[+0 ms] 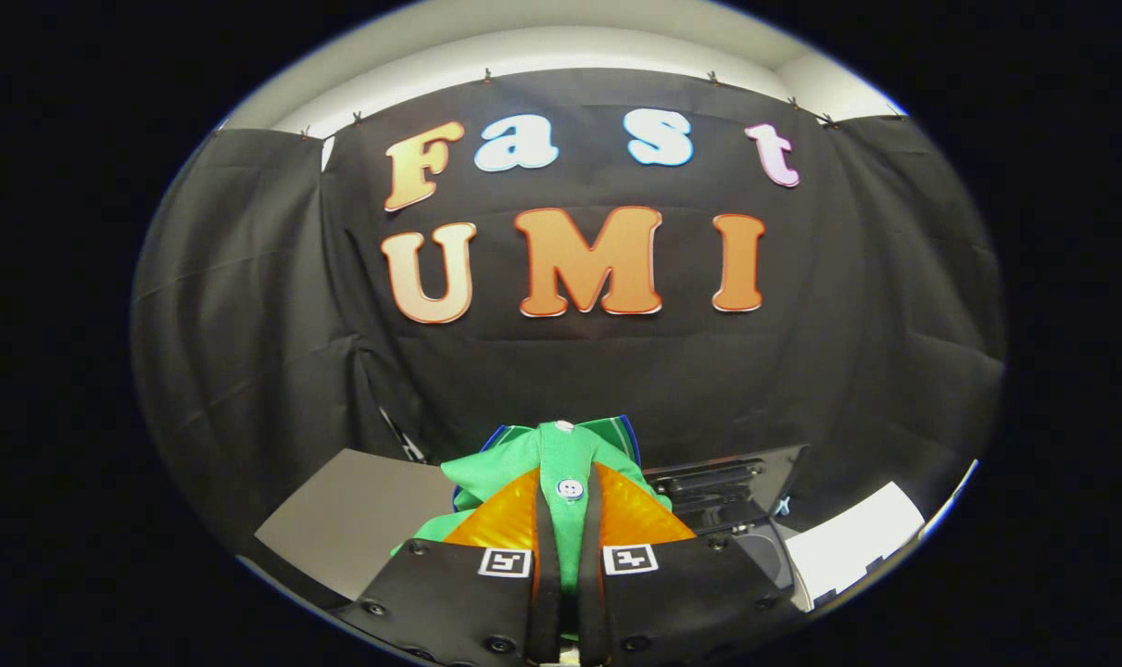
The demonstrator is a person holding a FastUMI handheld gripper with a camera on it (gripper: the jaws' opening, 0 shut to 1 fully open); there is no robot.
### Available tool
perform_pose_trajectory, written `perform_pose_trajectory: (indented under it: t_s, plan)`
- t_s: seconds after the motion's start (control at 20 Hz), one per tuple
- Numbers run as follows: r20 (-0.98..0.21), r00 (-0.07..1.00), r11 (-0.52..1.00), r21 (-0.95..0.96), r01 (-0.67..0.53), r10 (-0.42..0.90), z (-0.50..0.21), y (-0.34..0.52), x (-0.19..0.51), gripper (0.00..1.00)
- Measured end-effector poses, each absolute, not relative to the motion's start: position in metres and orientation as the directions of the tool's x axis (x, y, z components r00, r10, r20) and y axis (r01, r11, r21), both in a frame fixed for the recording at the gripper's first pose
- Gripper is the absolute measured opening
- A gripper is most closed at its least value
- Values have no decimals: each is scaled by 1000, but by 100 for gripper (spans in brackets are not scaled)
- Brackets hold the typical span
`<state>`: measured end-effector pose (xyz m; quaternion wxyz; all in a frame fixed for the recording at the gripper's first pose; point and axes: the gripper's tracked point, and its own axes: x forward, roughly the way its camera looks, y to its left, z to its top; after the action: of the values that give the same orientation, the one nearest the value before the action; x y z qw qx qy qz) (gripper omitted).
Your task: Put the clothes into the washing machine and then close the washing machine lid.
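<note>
My gripper (568,505) is shut on a green garment (514,463) with white buttons, and a strip of its cloth is pinched between both fingers. The garment bunches up just ahead of the fingers and is held up in the air. Beyond it on the right is a dark raised panel (732,477), apparently the washing machine's open lid. The machine's dark opening (764,551) shows just to the right of the fingers, partly hidden by the gripper.
A grey flat surface (357,523) lies to the left of the fingers, below the garment. A white surface (852,542) lies to the right of the machine. The booth's black cloth wall stands behind everything.
</note>
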<state>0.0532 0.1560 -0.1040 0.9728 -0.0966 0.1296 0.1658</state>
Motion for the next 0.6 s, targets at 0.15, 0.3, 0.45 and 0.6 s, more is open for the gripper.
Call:
perform_pose_trajectory:
  t_s: [0.15,0.3,0.45,0.6]
  plan:
    - [-279,929,945,-143,-293,245,-97,110,66,15]
    - [-290,935,956,-147,-254,204,-98,73,83,15]
    - [-310,935,961,-155,-230,173,-108,38,101,15]
    - [-354,923,962,-164,-216,147,-133,11,120,15]
